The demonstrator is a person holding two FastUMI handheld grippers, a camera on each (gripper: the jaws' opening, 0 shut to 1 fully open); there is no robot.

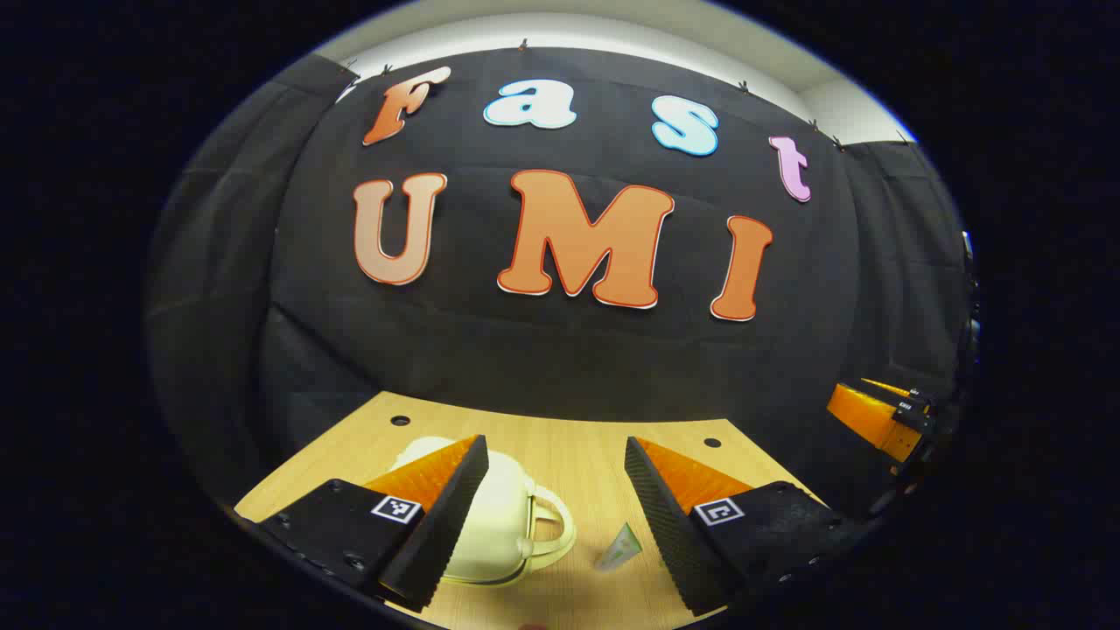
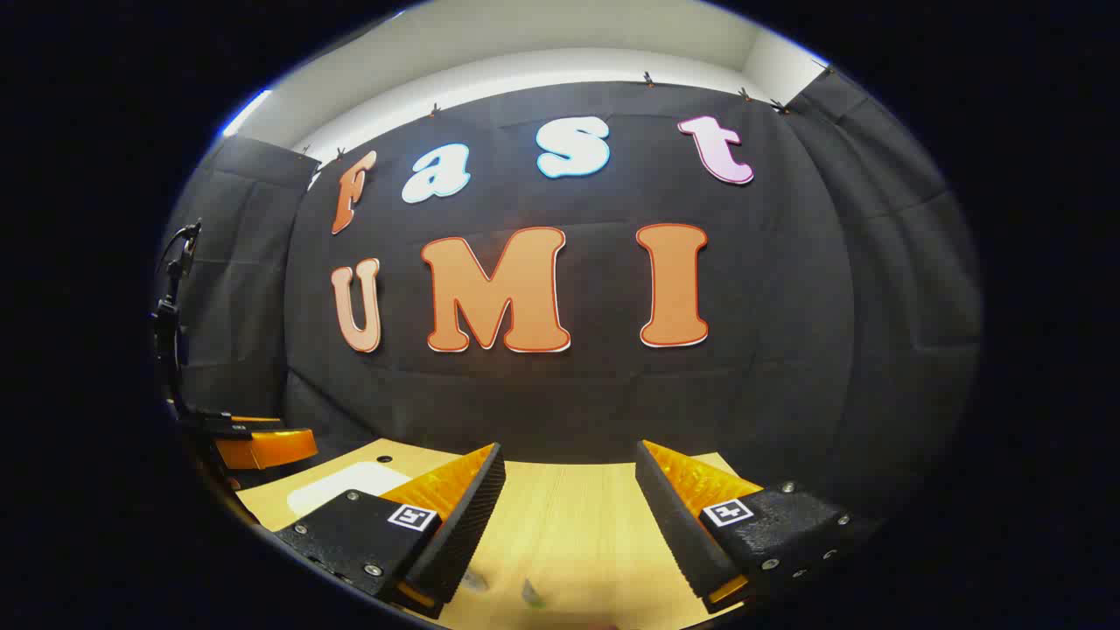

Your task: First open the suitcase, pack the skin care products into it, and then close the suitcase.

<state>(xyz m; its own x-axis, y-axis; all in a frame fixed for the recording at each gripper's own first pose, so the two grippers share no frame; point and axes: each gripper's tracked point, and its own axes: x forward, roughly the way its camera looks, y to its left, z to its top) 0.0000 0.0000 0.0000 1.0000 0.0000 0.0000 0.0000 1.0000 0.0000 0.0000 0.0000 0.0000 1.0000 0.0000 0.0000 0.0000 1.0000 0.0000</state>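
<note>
Cream suitcase [image 1: 499, 525] closed on table [image 1: 577, 446], below left gripper [image 1: 556, 499], both jaws wide

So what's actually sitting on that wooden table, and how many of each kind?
Cream suitcase, shut, handle facing right: 1
Small pale green skin care tube: 1
Total: 2, both lying between the left gripper fingers on the table. Small blurred items at the right gripper view's bottom edge can't be counted.

A light wooden table [image 1: 577, 455] carries the things. On it lies 1 cream suitcase [image 1: 499, 525], closed, its handle turned to the right. Just right of the handle lies 1 small pale green tube [image 1: 619, 549]. The far edge has 2 dark holes.
</note>
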